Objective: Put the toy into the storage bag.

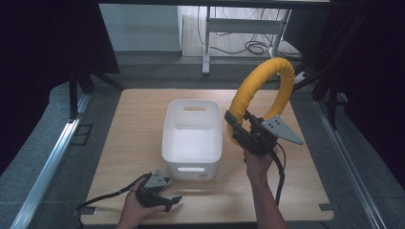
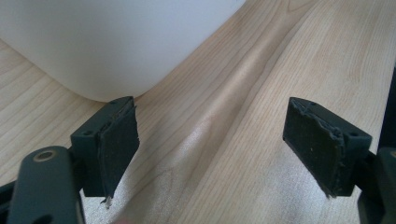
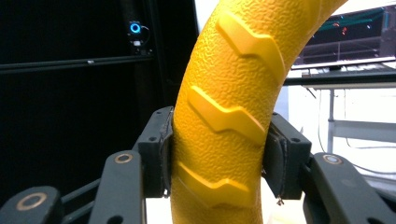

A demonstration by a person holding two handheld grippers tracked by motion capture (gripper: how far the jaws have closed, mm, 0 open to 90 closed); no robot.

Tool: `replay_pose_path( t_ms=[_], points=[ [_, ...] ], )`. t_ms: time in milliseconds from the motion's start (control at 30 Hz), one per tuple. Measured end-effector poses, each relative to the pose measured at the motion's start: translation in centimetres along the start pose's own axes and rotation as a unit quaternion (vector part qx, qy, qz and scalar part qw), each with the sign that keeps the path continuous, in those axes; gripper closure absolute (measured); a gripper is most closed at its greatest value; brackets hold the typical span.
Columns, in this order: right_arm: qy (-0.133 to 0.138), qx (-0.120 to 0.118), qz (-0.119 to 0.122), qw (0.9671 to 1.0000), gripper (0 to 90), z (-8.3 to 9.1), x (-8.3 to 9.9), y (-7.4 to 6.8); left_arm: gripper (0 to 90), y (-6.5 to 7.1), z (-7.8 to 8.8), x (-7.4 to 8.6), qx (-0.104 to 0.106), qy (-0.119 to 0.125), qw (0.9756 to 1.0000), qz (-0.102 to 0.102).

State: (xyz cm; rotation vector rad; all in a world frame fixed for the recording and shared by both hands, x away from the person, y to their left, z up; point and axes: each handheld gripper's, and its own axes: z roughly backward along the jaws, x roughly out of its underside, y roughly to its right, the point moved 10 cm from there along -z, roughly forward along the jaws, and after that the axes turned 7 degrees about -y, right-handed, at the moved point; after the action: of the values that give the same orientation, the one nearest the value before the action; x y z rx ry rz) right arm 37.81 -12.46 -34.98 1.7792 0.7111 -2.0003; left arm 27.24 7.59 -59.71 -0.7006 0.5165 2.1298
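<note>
On the left, near the front edge of the wooden table (image 1: 133,119), a hand rests with the left gripper (image 1: 165,198). Its jaws stand wide apart with nothing between them, just wood. In the left gripper view, the rounded corner of the white plastic bin (image 2: 107,42) sits just past the jaws.

In the middle of the table stands the white bin, with a handle slot in each end wall.

On the right, a hand holds the right gripper (image 1: 236,129) up in the air, beside the bin. Its jaws are clamped tight on a big yellow ring (image 1: 260,81) with a bumpy skin and zigzag ridges. The ring stands upright above the table.
</note>
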Motion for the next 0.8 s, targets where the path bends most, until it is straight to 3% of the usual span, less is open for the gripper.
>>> replay_pose_path(
  t_ms=[267,800],
  points=[
    [0.013,0.001,0.011,0.9998,49.8,-0.4,-1.7,-1.4,18.5,0.0,0.0,0.0,0.000,-0.001,1.0000,-0.001],
    [0.028,-0.029,0.035,0.9985,49.6,-2.0,-4.7,-5.0,18.5,-0.2,0.3,0.0,-0.003,0.000,1.0000,-0.004]
  ],
)
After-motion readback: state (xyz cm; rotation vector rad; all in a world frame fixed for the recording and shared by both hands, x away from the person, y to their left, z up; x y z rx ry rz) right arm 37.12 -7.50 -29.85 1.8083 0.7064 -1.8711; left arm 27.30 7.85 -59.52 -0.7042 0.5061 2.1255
